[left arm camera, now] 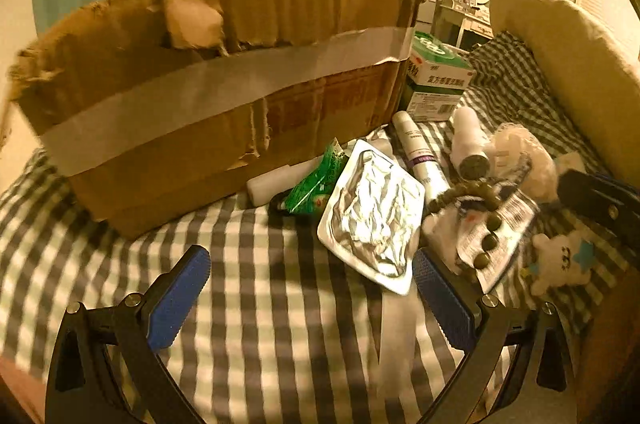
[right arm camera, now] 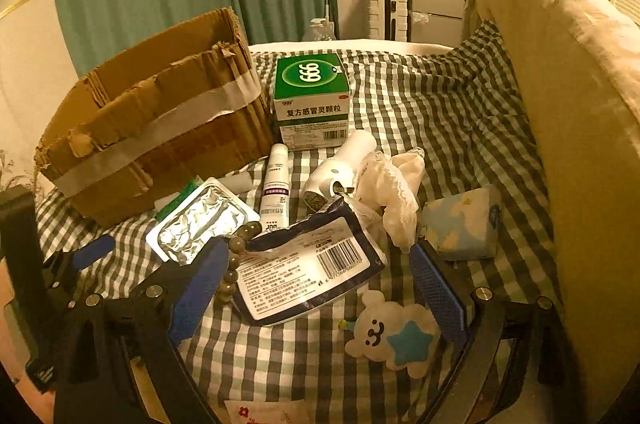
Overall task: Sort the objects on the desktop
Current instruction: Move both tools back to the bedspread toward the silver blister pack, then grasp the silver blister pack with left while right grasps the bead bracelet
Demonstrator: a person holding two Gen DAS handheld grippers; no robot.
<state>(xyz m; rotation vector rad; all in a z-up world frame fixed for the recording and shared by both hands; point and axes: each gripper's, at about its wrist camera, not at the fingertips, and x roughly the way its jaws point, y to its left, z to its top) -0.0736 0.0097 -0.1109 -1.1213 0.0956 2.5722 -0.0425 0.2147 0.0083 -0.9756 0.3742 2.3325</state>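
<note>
Small items lie heaped on a checked cloth [left arm camera: 260, 324]. In the left wrist view my left gripper [left arm camera: 310, 254] stands open above bare cloth, with a foil blister pack [left arm camera: 372, 212] just inside its right finger. A torn cardboard box [left arm camera: 224, 84] stands behind. In the right wrist view my right gripper [right arm camera: 316, 246] is open low over a barcode-printed packet [right arm camera: 304, 264], which lies between its fingers with the pads apart from it. A bead bracelet [right arm camera: 236, 256] rests by the left finger and a plush bear [right arm camera: 396, 336] by the right one.
A green medicine box [right arm camera: 312, 96], a white tube [right arm camera: 276, 184], a white bottle [right arm camera: 340, 168], lace cloth [right arm camera: 396, 184] and a blue tissue pack [right arm camera: 464, 224] crowd the middle. A beige cushion [right arm camera: 580, 104] walls the right side. The left gripper [right arm camera: 92, 252] shows at the left edge.
</note>
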